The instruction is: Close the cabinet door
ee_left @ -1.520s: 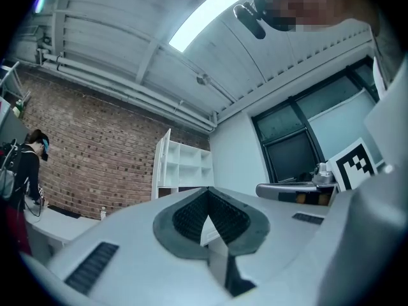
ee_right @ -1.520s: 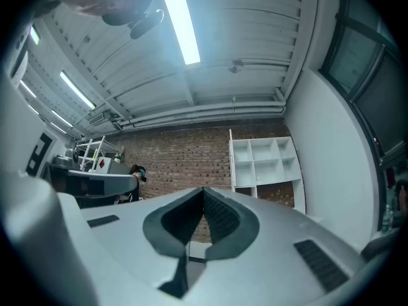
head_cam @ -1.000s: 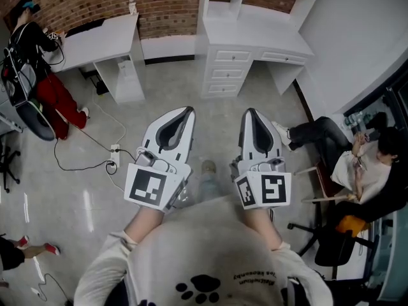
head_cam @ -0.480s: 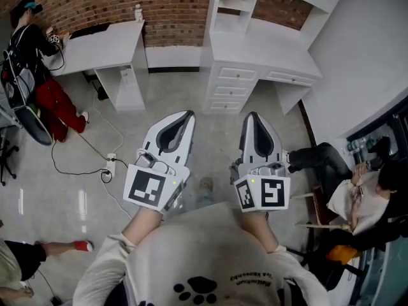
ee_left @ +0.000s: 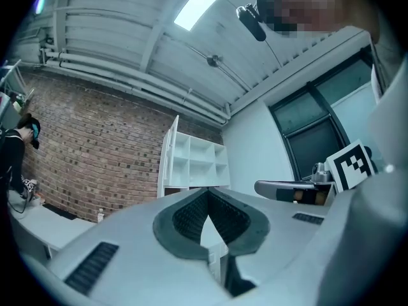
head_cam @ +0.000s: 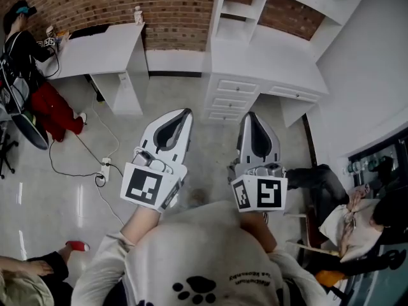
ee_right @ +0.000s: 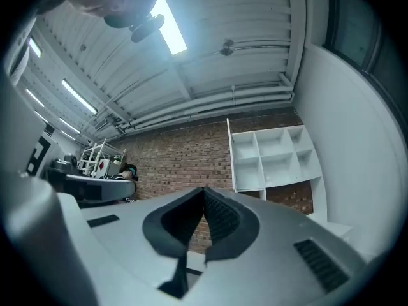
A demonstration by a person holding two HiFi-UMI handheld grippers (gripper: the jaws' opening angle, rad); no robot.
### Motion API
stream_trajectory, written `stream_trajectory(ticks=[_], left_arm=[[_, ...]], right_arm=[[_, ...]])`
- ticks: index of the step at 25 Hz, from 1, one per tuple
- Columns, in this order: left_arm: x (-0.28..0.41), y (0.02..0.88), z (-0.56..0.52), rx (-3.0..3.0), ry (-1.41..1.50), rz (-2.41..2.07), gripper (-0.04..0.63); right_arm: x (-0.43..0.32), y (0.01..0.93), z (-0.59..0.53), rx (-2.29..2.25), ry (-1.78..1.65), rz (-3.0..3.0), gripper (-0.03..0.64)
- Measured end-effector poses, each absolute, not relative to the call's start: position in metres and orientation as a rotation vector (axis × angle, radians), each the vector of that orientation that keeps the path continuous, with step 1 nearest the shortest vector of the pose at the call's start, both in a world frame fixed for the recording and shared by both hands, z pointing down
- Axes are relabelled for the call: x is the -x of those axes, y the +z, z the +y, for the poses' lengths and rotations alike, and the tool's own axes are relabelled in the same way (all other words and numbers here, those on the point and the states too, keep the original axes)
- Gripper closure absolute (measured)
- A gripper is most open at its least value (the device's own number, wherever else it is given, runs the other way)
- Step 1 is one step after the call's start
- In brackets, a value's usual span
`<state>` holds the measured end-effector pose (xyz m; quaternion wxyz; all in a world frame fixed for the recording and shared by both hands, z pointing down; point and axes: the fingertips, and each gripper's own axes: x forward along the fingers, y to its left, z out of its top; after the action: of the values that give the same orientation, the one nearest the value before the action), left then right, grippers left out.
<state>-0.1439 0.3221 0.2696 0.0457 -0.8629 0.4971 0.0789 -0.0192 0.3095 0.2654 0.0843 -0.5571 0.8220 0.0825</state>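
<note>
Nearest, the left tool [head_cam: 186, 111] and right tool [head_cam: 253, 115] are pinched shut and empty, side by side, probably readied for pushing. Far off at one o'clock stands the shelf unit [head_cam: 241, 25]; its cabinet door [ee_left: 167, 158] seems ajar.

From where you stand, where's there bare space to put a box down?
The top of the drawer desk ahead is bare, below its shelves. The floor between it and the left desk is free too. It is crowded leftward, with a cable and power strip, and rightward by a seated person.
</note>
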Motion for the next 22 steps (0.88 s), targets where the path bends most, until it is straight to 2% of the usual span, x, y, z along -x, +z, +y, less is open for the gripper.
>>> stream_trajectory(ticks=[8, 22], left_arm=[[0.106, 0.273, 0.261, 2.593, 0.216, 1.542, 0.588], [0.079, 0.281, 0.196, 2.614, 0.241, 1.526, 0.588]], right_arm=[[-0.017, 0.270, 0.237, 1.595, 0.221, 2.459, 0.606], [-0.050, 0.286, 0.188, 1.650, 0.220, 2.470, 0.606]])
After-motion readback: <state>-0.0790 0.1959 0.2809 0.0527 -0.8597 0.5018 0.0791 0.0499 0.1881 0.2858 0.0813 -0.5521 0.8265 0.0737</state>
